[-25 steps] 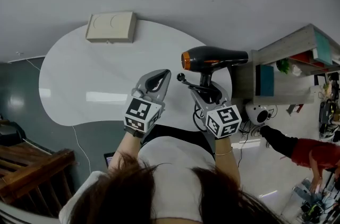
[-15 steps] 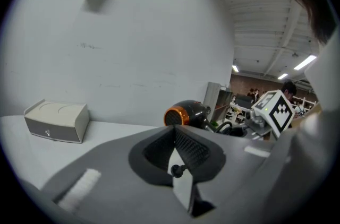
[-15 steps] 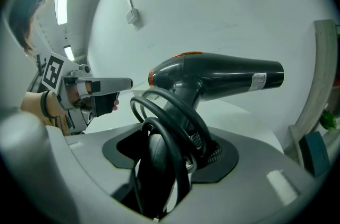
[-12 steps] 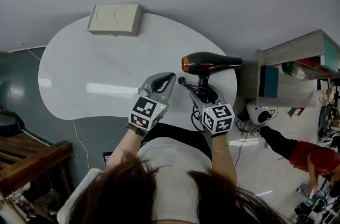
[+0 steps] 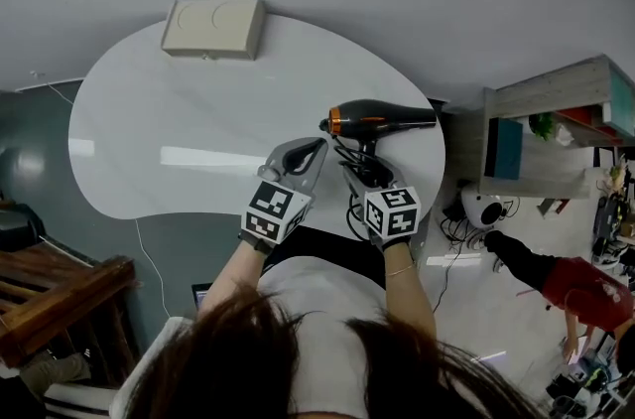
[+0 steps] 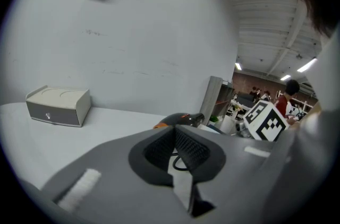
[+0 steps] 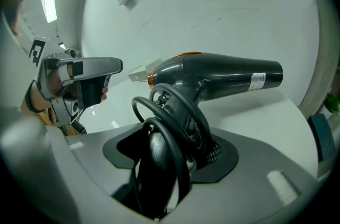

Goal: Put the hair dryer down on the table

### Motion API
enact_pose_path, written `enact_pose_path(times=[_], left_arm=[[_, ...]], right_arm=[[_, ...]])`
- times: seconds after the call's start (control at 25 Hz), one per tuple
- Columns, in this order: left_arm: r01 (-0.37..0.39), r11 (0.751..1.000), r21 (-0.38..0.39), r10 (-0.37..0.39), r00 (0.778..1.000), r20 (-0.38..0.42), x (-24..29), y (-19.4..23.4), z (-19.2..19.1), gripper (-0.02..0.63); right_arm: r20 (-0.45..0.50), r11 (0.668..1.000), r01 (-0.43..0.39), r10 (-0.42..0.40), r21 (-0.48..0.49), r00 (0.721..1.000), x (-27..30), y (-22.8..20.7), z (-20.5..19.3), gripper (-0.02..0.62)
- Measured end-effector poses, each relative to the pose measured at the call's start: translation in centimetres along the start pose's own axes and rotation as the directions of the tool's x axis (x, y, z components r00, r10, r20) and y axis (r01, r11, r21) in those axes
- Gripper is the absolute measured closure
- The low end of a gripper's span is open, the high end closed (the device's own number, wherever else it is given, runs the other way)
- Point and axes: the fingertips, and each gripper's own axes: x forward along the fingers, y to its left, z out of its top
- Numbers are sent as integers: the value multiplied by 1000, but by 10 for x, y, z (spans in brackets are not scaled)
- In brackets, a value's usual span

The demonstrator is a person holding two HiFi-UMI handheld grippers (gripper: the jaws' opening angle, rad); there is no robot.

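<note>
The right gripper is clamping the hair dryer by its handle (cord coiled round). The left gripper is holding its jaws together, empty.

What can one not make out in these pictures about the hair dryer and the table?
- Handle of the hair dryer: right gripper view, wrapped by the cord and clamped in the right gripper.
- Gap between hair dryer and table: head view, the steep angle hides it.
- Print on the label: right gripper view, too small.
- Near edge of the table: head view, behind the person's hair.

Left tongs together, right tongs clamped.
</note>
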Motion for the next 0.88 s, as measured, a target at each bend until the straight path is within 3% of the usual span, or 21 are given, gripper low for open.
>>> enact_pose_path(times=[0.44,0.88], left_arm=[[-10,1000,-20,10,1000,-6,1,0,-9,549],[-2,1000,-25,2,1000,-22,4,-4,-14,549]], right_arm=[[-33,998,14,-12,62,999,12,-2,-15,350],[-81,996,61,-66,-68,995,17,-4,-24,348]])
